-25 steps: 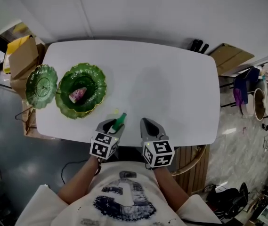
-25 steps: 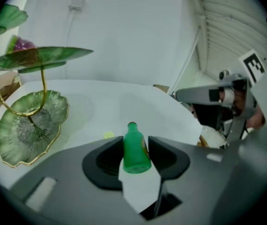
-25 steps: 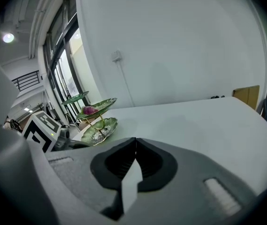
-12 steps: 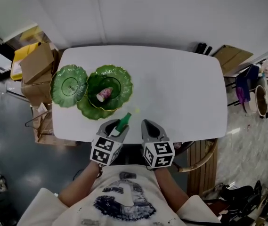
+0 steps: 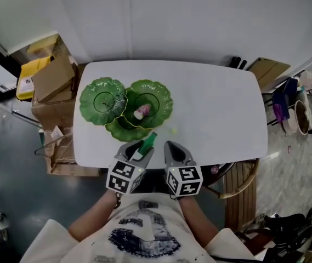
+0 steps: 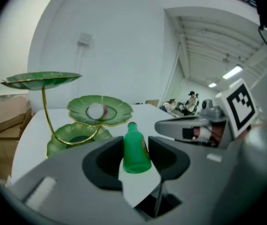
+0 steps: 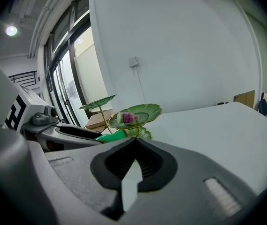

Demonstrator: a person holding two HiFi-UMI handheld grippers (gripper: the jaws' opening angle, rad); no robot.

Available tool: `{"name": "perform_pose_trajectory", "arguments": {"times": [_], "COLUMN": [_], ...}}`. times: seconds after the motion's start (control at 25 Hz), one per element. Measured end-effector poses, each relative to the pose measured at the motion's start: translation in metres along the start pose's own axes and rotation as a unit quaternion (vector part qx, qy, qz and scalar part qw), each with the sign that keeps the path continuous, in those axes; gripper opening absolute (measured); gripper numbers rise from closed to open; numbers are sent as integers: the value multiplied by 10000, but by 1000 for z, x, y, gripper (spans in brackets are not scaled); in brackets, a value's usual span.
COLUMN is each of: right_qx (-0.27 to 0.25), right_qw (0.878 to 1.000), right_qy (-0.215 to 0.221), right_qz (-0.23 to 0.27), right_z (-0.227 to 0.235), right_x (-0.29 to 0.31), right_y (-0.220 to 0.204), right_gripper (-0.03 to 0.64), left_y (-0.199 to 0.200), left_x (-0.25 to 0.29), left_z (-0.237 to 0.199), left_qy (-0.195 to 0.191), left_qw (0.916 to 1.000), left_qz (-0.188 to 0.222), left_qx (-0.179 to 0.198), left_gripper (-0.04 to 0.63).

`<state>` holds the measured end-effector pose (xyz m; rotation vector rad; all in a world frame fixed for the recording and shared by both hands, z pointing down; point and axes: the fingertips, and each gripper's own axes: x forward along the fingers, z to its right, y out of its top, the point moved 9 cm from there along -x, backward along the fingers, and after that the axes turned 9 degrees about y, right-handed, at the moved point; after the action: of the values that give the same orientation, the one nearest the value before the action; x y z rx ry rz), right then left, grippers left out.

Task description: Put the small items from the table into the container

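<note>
L gripper (image 5: pixel 136 148) clamps green bottle (image 6: pixel 135 150); R gripper (image 5: pixel 173 148) jaws together, empty. I'd go low over middle tray (image 5: pixel 165 95), clear of pink item (image 5: pixel 142 112), then release gently.

The tiered stand (image 5: pixel 127 111) sits on the left part of the desk (image 5: pixel 216 103), close to its near edge. Its top dish (image 5: pixel 102 101) is to the left, the middle dish (image 5: pixel 151 96) to the right with a small item (image 5: pixel 142 112) in it, and the lowest dish (image 5: pixel 122 130) is nearest me. My left gripper (image 5: pixel 138 147) is just before that lowest dish, a bottle (image 6: pixel 134 149) between its fingers (image 6: pixel 106 159). My right gripper (image 5: pixel 170 145) is beside it on the right. A tiny piece (image 5: pixel 173 130) lies on the desk right of the stand. Boxes (image 5: pixel 54 78) stand on the floor left of the desk.
</note>
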<state>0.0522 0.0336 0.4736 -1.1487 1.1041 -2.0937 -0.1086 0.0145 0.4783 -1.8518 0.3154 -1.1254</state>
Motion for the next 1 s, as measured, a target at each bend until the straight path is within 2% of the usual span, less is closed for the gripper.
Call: {"name": "perform_pose_trajectory", "arguments": {"times": [0.24,0.44,0.76,1.0], "right_qx": [44,-19,-143,-314], "right_qw": [9998,9998,9997,9985], "right_qy": [-115,-105,137,440], "right_qz": [131,184,153,54], "right_z": [-15,-8,26,59], "right_x": [5,9,23,35], "right_y": [2,14,39,60], "right_gripper": [2,2,2,2], "left_y": [11,26,54,69], "left_x": [-12,-11,13,38], "left_z": [-10,-13,-13,-7], "left_qy": [-95,-45,297,613], "left_qw": [9998,9996,9987,9973], "left_qz": [131,260,395,401], "left_qx": [100,118,134,-33], "left_gripper": [163,163,163,163]}}
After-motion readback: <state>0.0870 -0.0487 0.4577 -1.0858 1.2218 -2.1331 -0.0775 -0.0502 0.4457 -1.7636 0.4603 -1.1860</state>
